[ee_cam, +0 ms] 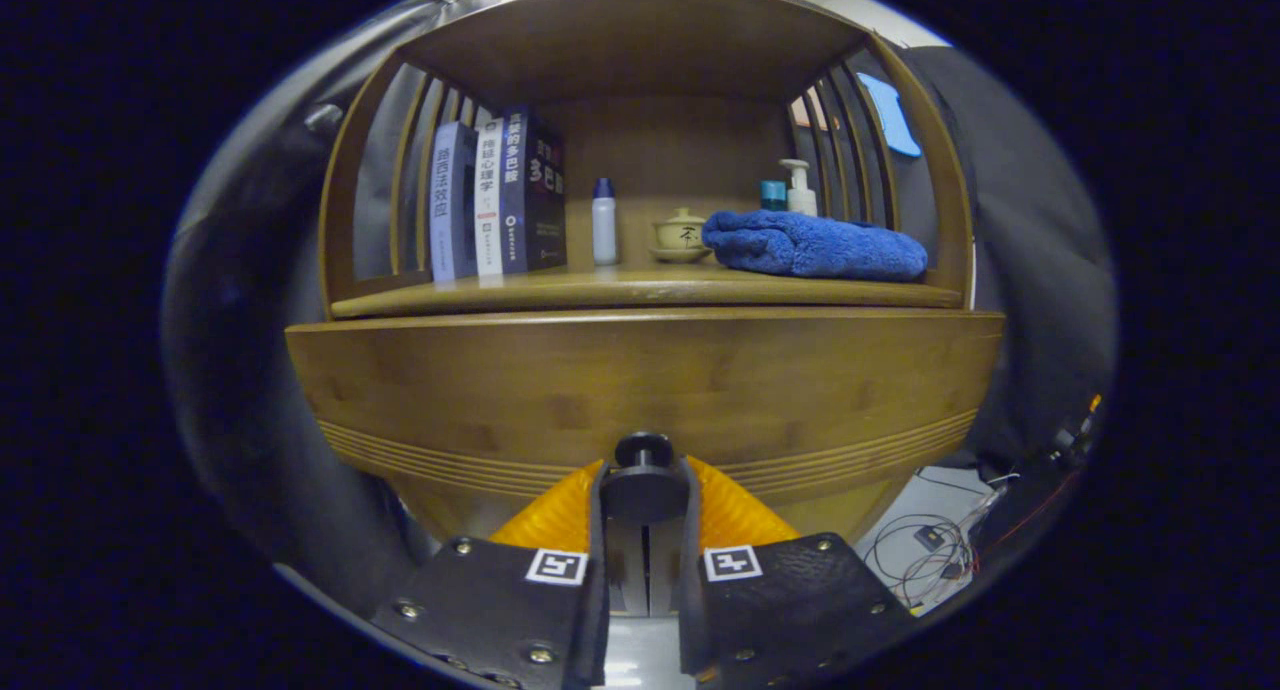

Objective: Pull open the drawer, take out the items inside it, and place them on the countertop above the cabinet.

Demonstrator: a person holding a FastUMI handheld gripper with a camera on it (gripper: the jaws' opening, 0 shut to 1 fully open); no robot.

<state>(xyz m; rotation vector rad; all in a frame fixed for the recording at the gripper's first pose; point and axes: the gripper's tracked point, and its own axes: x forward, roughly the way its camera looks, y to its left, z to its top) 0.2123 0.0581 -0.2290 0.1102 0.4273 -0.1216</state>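
My gripper (645,490) is on the drawer knob (643,452), both fingers (598,510) pressed against its sides, so clamped on the knob. The knob's round cap sits just ahead of the tips, stem btwn them. Drawer front (640,390) looks flush w/ the cabinet (900,170), no gap I can make out, so I judge the drawer is closed and the pull isn't started. Items inside are hidden, can't tell what or how many.

Countertop (640,292) above the drawer is where stuff goes. Already on it: 3 books (495,195) standing at the left, a small white bottle (604,222) w/ blue cap beside them, a lidded tea cup (681,234) on a saucer, a folded blue towel (812,244) on the right, a pump bottle (798,190) and a teal-capped thing behind the towel. Free room looks to be the front strip btwn books and towel.

How I'd do the pull, imo:
- keep grip firm, pads behind the cap so it can't slip off fwd
- pull straight back along the drawer axis, no twist, no lift, else it may bind on its runners
- slow and even; cabinet may be light and could slide toward me if I yank
- stop short of full travel so the drawer doesn't drop out
- release only once it's open wide enough to reach in from above

Cables (925,550) on the floor at right, keep clear of them.
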